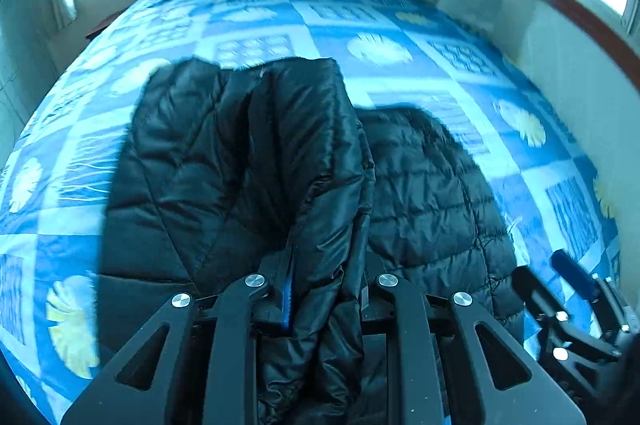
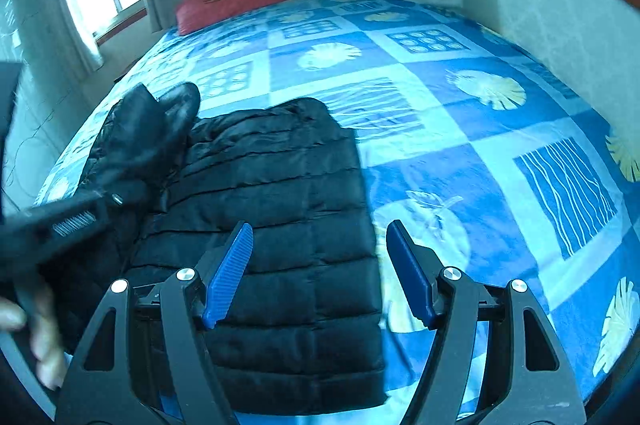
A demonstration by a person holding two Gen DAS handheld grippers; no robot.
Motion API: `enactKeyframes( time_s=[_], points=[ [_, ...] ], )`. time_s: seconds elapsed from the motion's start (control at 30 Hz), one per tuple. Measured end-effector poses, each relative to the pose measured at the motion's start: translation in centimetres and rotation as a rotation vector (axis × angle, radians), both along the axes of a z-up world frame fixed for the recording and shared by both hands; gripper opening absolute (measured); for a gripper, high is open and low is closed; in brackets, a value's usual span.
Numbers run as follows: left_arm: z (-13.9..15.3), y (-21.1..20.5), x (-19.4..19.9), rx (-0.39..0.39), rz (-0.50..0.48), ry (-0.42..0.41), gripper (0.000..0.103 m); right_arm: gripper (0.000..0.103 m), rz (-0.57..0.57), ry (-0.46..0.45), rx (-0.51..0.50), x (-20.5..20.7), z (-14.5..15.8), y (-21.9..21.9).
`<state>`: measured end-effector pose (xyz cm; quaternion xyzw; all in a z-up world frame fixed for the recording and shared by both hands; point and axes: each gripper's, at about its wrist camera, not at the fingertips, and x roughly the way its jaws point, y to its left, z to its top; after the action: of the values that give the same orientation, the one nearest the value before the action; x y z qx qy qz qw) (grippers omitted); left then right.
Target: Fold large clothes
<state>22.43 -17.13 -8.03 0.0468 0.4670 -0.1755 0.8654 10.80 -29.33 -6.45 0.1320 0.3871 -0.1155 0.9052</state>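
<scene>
Left gripper [image 1: 320, 285] clenches a lifted fold of the black jacket [image 2: 280, 205]; right gripper [image 2: 320, 273] hangs released above the bed [image 2: 460, 129].

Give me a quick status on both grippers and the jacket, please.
Left gripper shut on black jacket, a lifted part. Right gripper open, empty, over the jacket's edge. Rest flat on the bed; nothing in the way.

Left gripper [image 1: 326, 289]: matte black linkage arms with triangular cut-outs and round silver screw heads at the pivots; a thin blue pad edge shows between them; right gripper [image 2: 320, 273]: the same black arms and silver screws, with ribbed blue pads [image 2: 229, 275] on both fingers; at nine o'clock in the right wrist view, a white barcode label on the black body; bare fingers of a hand [image 2: 38, 341] at eight o'clock, blurred.
</scene>
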Motion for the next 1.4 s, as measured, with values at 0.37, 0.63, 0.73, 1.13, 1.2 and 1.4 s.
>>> enactKeyframes(
  time_s=[0.37, 0.63, 0.73, 1.13, 1.2, 1.4],
  points=[
    [-3.2, -2.6, -0.9, 0.003, -0.019, -0.005, 0.02, 0.069, -0.023, 0.036, -0.003, -0.5, -1.1, -0.9],
    [-0.3, -2.9, -3.2, -0.038, -0.045, -0.03, 0.05, 0.069, -0.029, 0.015, -0.035, -2.2, 0.5, -0.6],
    [1.1, -3.3, -4.5, -0.038, -0.067, -0.055, 0.057, 0.069, -0.043, 0.0, -0.053, -3.3, 1.5, -0.7],
    [5.6, -0.3, -9.0, -0.119, -0.105, -0.127, 0.057, 0.069, -0.04, -0.063, -0.108, -6.5, 4.8, 1.3],
    [6.3, 0.9, -9.6, -0.134, -0.103, -0.14, 0.057, 0.069, -0.031, -0.074, -0.11, -6.6, 5.3, 2.0],
    [7.9, 7.2, -10.0, -0.174, -0.029, -0.194, 0.058, 0.076, 0.022, -0.096, -0.078, -5.6, 6.2, 4.7]
  ],
)
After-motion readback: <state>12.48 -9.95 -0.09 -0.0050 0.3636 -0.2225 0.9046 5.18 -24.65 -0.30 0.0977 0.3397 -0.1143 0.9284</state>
